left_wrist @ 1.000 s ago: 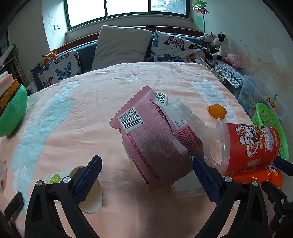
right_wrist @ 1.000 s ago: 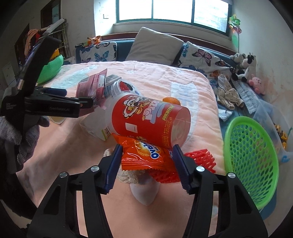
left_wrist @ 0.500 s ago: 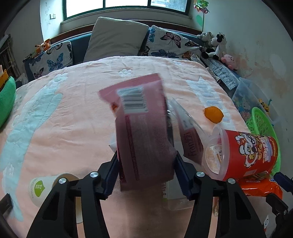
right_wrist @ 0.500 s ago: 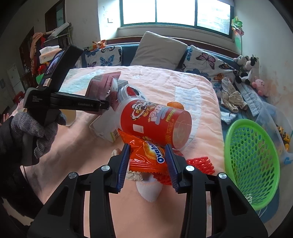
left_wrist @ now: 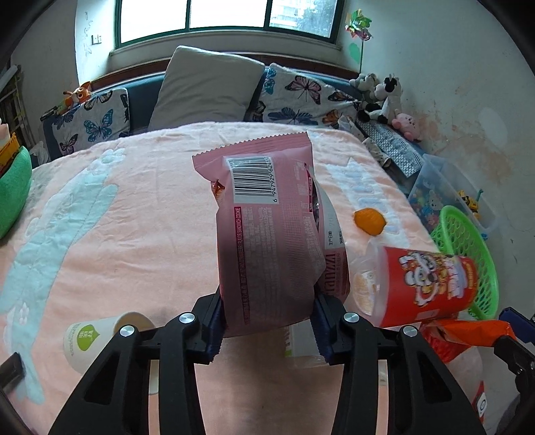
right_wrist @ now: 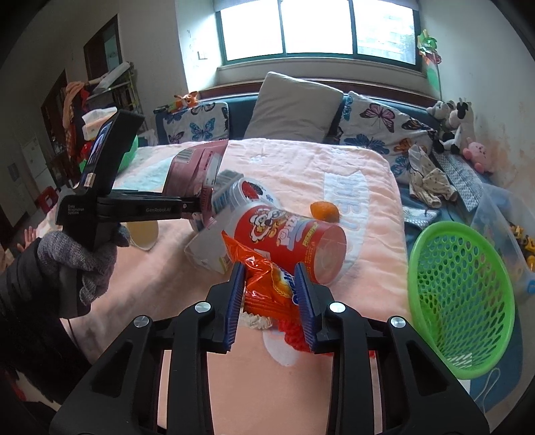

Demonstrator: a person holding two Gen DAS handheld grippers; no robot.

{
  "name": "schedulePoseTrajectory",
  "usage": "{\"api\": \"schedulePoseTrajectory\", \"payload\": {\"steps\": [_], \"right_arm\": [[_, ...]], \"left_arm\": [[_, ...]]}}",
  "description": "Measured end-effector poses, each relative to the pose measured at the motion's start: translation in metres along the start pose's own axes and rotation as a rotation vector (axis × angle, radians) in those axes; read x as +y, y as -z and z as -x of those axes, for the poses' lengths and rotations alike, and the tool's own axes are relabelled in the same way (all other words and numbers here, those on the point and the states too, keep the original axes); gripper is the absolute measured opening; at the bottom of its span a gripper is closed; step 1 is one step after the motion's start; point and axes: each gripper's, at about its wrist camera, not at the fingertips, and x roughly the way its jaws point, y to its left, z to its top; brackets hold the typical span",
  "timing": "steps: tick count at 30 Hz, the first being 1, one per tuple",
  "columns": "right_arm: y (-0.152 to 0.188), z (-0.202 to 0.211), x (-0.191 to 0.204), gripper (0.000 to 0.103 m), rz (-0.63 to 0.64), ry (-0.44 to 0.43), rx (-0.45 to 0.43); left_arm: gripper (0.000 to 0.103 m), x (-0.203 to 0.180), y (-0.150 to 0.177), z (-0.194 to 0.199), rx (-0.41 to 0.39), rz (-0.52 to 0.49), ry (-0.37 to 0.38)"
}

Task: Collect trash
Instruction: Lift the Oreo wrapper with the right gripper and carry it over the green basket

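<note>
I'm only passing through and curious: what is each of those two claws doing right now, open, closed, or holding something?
Left gripper: jaws closing on the pink cookie packet, which it holds.
Right gripper: jaws closing on the orange snack bag, pinched between them.

Daylight from blown-out window [right_wrist: 319,30]; dim left corners; fisheye-warped edges.

Both views are fisheye and look forward and downward along a tool's two fingers, close over the pink bed [left_wrist: 140,234], facing the headboard pillows and the window [right_wrist: 317,30]. The left wrist view sits near the bed's middle, and the right tool [left_wrist: 511,321] edges into its lower right corner. The right wrist view sits further right and shows the left tool [right_wrist: 200,205] from the side. Both share the red snack cup [left_wrist: 431,284] [right_wrist: 294,234], the orange fruit [left_wrist: 369,221] and the green basket [right_wrist: 461,294].
</note>
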Motion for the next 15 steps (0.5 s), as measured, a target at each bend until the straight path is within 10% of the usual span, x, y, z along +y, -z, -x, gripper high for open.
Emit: {"api": "schedulePoseTrajectory", "payload": {"steps": [15], "right_arm": [[-0.017,0.032,-0.014,0.027,-0.09,-0.039,-0.076]], "left_arm": [[0.043,-0.034,-0.01,0.042,-0.08,-0.071,0.055]]}}
